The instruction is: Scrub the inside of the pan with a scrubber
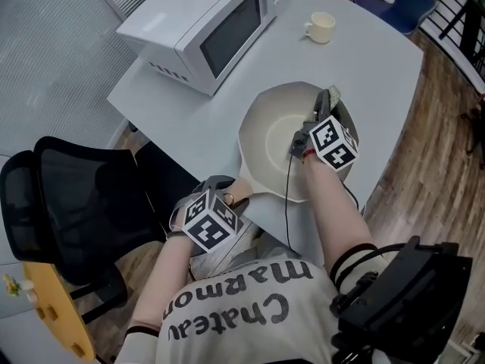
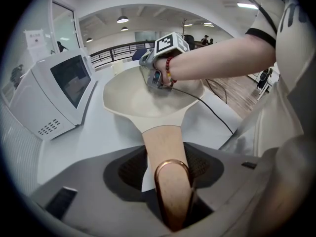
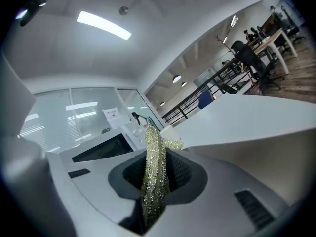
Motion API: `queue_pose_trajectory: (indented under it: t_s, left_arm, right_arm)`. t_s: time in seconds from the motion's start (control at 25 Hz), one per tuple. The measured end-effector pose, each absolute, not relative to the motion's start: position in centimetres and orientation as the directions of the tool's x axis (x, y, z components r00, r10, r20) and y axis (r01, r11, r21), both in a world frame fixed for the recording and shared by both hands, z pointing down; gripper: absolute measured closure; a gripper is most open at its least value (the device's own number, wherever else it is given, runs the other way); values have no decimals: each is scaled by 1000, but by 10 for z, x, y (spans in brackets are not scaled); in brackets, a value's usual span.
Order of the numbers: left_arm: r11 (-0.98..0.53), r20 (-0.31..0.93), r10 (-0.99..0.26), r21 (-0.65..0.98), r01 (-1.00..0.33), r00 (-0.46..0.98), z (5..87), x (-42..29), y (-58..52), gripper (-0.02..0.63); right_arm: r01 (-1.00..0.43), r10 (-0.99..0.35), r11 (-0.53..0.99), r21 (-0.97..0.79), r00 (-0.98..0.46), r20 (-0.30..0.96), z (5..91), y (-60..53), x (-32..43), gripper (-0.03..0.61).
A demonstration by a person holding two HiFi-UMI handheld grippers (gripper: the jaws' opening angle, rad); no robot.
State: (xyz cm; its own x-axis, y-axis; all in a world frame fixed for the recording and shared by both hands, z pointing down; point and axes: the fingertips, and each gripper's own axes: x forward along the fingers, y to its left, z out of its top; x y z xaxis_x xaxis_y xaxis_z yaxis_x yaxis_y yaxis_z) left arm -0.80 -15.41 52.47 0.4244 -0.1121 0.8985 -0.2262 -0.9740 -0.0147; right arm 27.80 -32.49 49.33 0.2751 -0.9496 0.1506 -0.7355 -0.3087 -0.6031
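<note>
Cream pan handle [image 2: 164, 142] in down-tilted left tongs [image 2: 167, 167], right tongs [image 1: 323, 103] pinching scrubber [image 3: 154, 174]

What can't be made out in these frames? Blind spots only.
- Head view: whether the scrubber touches the pan. The right gripper covers that spot.
- Left gripper view: the scrubber is hidden behind the right hand.
- Head view: the left gripper covers its own hold on the pan handle. Only the left gripper view shows it.
- Head view: what the cup holds is too small to tell.
</note>
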Motion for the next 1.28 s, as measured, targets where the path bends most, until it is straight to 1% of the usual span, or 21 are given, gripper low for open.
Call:
queue_pose_trajectory:
  t_s: [0.12, 0.2, 0.28, 0.36, 0.4, 0.44, 0.52, 0.6, 0.64, 0.68, 0.72, 0.8, 0.96, 1.0, 1.08, 1.16, 1.28]
  left_arm:
    - [-971, 896, -111, -7, -237, 430, 523, -8, -155, 391]
    - [-971, 893, -114, -8, -239, 435, 522, -8, -155, 393]
    - [-971, 888, -112, -3, -239, 445, 521, -7, -154, 396]
    - [-970, 884, -109, 5, -241, 454, 521, -4, -153, 396]
    - [-971, 884, -109, 4, -240, 454, 522, -4, -153, 396]
    - [-971, 884, -111, 1, -238, 453, 522, -4, -153, 396]
    - [-971, 886, -114, -4, -237, 450, 523, -6, -153, 396]
    - [-971, 888, -115, -7, -238, 444, 522, -9, -154, 396]
    - [-972, 890, -115, -9, -237, 441, 520, -9, -155, 396]
    - [-972, 891, -115, -10, -234, 440, 519, -8, -156, 396]
    - [-973, 891, -113, -10, -229, 441, 519, -7, -156, 396]
    - [-975, 888, -105, -3, -223, 447, 520, -5, -155, 394]
    - [-978, 888, -96, 0, -209, 450, 521, -8, -156, 393]
    - [-980, 889, -91, 0, -199, 448, 521, -8, -155, 391]
    - [-986, 896, -83, -9, -169, 435, 522, -10, -154, 385]
    - [-989, 905, -79, -20, -144, 419, 522, -14, -155, 383]
    - [-990, 906, -73, -17, -137, 416, 522, -16, -154, 382]
  right_arm:
    - [-699, -935, -343, -628, 319, 155, 492, -310, 292, 522]
    - [-665, -934, -338, -666, 322, 153, 493, -302, 297, 522]
    - [-644, -941, -314, -697, 307, 141, 492, -301, 301, 522]
    - [-646, -957, -277, -711, 253, 143, 487, -304, 299, 522]
    - [-657, -970, -241, -714, 191, 152, 482, -308, 291, 522]
    - [-672, -982, -185, -717, 93, 166, 477, -312, 277, 522]
    - [-674, -955, -20, -738, -205, 213, 473, -317, 224, 522]
    - [-615, -817, 152, -773, -519, 252, 476, -309, 154, 522]
    - [-571, -726, 215, -792, -636, 261, 478, -300, 121, 522]
    - [-527, -646, 253, -811, -716, 264, 481, -291, 94, 522]
    - [-493, -587, 269, -828, -765, 265, 483, -283, 73, 522]
    - [-467, -525, 285, -837, -807, 271, 489, -272, 46, 522]
    - [-561, -524, 404, -723, -789, 320, 501, -283, 30, 521]
    - [-556, -514, 419, -718, -797, 317, 503, -284, 29, 520]
    - [-497, -463, 397, -772, -834, 299, 510, -285, 28, 520]
    - [-460, -410, 352, -816, -859, 307, 517, -288, 29, 521]
    - [-533, -385, 402, -745, -836, 390, 527, -292, 31, 520]
